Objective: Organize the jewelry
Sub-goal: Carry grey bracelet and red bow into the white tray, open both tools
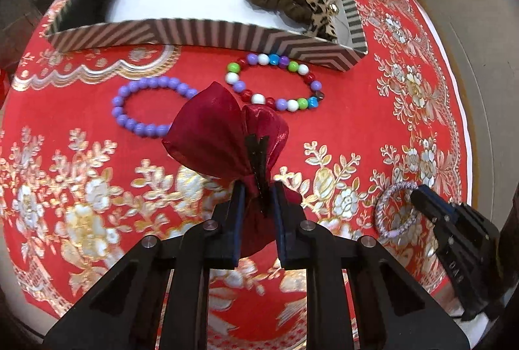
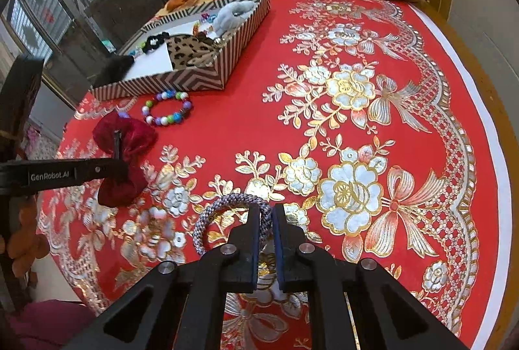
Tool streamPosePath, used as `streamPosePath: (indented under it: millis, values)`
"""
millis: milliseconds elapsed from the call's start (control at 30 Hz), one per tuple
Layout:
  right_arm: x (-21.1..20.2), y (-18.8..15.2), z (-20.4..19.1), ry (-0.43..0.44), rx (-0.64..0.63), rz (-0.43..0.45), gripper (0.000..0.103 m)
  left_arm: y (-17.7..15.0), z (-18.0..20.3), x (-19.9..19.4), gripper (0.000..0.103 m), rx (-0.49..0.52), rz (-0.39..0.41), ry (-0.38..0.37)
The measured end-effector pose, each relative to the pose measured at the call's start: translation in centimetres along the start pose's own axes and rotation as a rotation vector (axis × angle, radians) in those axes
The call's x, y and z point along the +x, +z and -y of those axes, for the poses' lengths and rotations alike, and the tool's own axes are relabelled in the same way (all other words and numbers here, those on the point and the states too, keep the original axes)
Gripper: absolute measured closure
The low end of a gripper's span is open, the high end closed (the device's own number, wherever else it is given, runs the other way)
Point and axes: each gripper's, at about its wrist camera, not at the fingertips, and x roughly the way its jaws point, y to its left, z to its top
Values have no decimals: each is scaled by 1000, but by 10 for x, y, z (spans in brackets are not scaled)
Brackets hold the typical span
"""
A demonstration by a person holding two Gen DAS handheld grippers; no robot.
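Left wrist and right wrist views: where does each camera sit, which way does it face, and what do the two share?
Left wrist: on the left gripper, facing steeply down at the red bow; own jaws closed on it; right gripper at right.
Right wrist: on the right gripper, facing down; own jaws closed on the braided bracelet; left gripper at left.
Shared: bow, braided bracelet, multicoloured bead bracelet, striped box.

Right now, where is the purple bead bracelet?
In the left wrist view the purple bead bracelet lies on the red tablecloth, left of the multicolored bead bracelet, just in front of the striped box and partly behind the red bow.
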Motion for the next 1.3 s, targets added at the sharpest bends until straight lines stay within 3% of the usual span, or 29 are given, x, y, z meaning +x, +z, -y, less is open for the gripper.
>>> streamPosePath:
  millis: [433,900,1300]
  values:
    - [-16,33,-22,49,-18,52,96,1,-22,-49,88,0,79,-28]
    - [-4,101,-80,97,-90,94,96,53,-58,-67,88,-16,166,56]
    - [31,153,-108,89,-107,71,96,99,-85,-57,88,0,174,94]
